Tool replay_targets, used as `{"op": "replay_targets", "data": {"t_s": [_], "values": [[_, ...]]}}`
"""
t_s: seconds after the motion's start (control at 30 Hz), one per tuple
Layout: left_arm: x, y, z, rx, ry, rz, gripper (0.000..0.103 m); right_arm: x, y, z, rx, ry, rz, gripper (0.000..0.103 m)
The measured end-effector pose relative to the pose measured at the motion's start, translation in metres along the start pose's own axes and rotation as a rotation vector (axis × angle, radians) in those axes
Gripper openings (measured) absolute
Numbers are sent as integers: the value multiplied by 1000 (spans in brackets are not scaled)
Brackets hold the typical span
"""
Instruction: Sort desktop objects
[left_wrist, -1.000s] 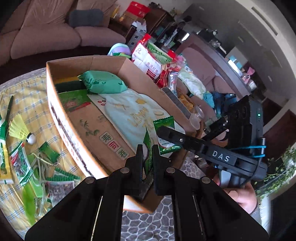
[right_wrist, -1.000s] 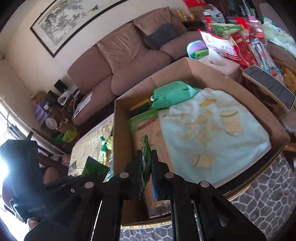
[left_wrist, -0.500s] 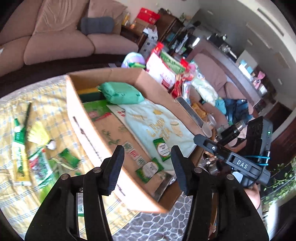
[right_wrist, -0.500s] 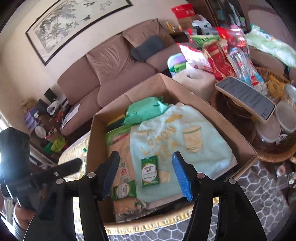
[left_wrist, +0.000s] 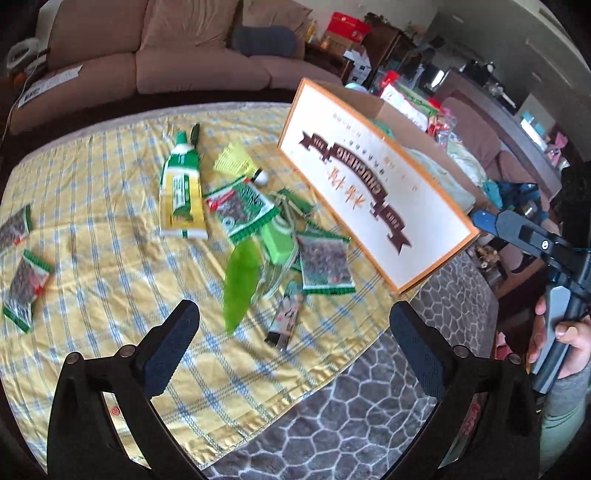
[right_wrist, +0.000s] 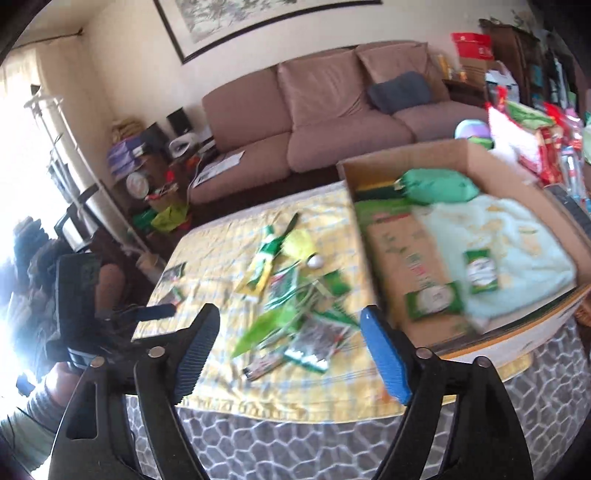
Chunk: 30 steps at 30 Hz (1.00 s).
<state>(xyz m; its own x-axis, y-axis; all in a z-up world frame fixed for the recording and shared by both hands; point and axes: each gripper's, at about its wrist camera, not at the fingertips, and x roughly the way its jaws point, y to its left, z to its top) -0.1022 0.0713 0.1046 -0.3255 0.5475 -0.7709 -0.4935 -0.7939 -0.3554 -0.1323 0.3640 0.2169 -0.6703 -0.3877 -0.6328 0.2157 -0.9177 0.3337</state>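
My left gripper hangs over the yellow checked cloth, its jaws opening with nothing between them. Ahead of it lies a pile: a green leaf-shaped piece, seed packets, a toothpaste tube and a yellow shuttlecock. My right gripper is near the cloth's front edge, its jaws also opening and empty. Right of it stands the cardboard box. Two green sachets lie inside the box, one on the pale towel.
Two more packets lie at the cloth's left edge. A small dark tube lies near the front. The box's printed side wall rises to the right of the pile. A brown sofa stands behind the table.
Both grippers opened and let go of their green sachets, which now lie in the box. Both then swung left, away from the box and over the cloth's pile.
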Motion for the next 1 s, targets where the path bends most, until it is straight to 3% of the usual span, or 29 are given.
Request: {"op": "replay_targets", "data": {"t_s": [0.1,0.23,0.33,0.6,0.63,0.7,0.87,0.93,0.97,1.0], "values": [[21,4,-22,13,38,38,103,31,10,-20,48,46,25,83],[42,-5,-41,115,33,102,103,67,14,-46,87,103,-6,83],[59,-10,-44,152,53,95,103,82,11,-58,123,124,0,83],[76,-5,-37,126,61,29,99,95,-10,-65,196,140,4,83],[79,-5,-37,133,64,30,96,96,-13,-68,210,146,8,83],[87,-7,-35,154,77,43,79,100,-17,-71,232,159,10,83],[100,-19,-28,213,79,79,71,97,-14,-71,244,146,20,83],[105,-22,-28,211,93,73,48,95,-14,-70,246,136,19,83],[105,-23,-30,224,80,98,26,94,-14,-69,247,134,18,83],[103,-21,-31,218,79,92,21,95,-14,-69,248,134,16,83]]}}
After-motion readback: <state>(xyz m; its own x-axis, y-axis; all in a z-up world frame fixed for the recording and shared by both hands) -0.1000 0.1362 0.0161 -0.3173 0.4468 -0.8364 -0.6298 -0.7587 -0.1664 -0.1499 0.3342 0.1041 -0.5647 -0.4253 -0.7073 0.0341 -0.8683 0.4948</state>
